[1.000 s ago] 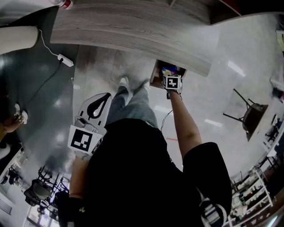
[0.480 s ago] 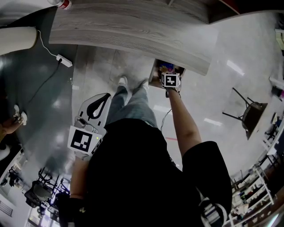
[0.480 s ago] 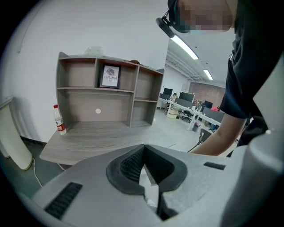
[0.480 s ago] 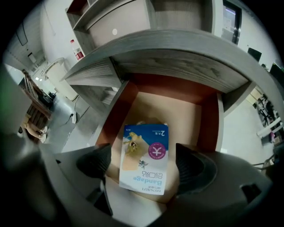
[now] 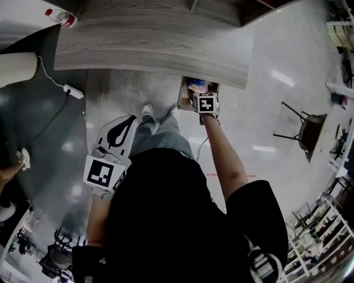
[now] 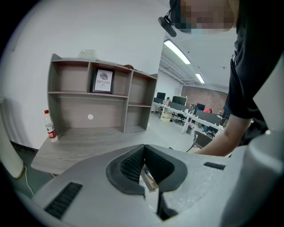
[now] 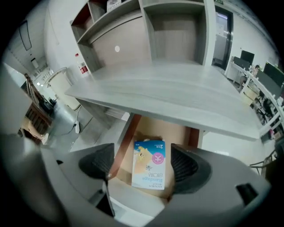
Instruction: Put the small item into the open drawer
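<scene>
The small item is a blue-and-white bandage box. It lies flat inside the open wooden drawer under the desk top. My right gripper hovers just above it; its wide jaws are closing, one on each side of the box, and their pads do not press on it. From the head view the box shows in the drawer beyond the right gripper. My left gripper hangs by the person's left leg. In its own view the left gripper is shut with nothing in it.
The grey wood desk spans the top, with a shelf unit and a red-capped bottle on it. A power strip and its cable lie on the floor at left. A black chair stands at right. The person's shoes are beside the drawer.
The head view has shifted a little, so desk and drawer sit further left in the picture. The right gripper stays over the drawer. The left gripper has not moved.
</scene>
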### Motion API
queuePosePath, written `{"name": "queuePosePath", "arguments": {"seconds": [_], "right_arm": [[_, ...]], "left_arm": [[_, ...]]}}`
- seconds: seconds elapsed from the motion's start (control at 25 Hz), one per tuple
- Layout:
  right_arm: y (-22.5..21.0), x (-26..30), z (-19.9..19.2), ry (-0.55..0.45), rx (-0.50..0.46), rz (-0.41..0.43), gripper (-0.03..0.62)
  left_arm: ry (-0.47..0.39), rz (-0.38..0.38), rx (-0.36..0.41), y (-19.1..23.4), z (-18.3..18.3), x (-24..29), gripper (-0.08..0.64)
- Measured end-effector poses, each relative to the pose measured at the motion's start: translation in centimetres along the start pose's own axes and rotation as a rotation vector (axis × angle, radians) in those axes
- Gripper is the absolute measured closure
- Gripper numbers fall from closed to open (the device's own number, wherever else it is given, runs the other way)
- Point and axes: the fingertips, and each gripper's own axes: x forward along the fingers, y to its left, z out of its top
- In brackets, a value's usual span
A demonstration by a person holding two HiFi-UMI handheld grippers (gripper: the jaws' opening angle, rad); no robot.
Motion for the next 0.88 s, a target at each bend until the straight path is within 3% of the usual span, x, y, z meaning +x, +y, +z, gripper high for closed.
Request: {"name": "queuePosePath", "arguments": {"seconds": [0.4, 0.88], "right_arm": [[1.3, -7.6, 3.6, -0.118, 0.014, -0.054, 0.530], [3.4, -19.7, 11.6, -0.384, 0.028, -0.055, 0.566]], "left_arm": [[-0.067, -0.096, 0.048, 0.0, 2.8, 1.5, 0.558], [-0.121, -0.200, 0.076, 0.9, 5.7, 4.9, 0.558]]}}
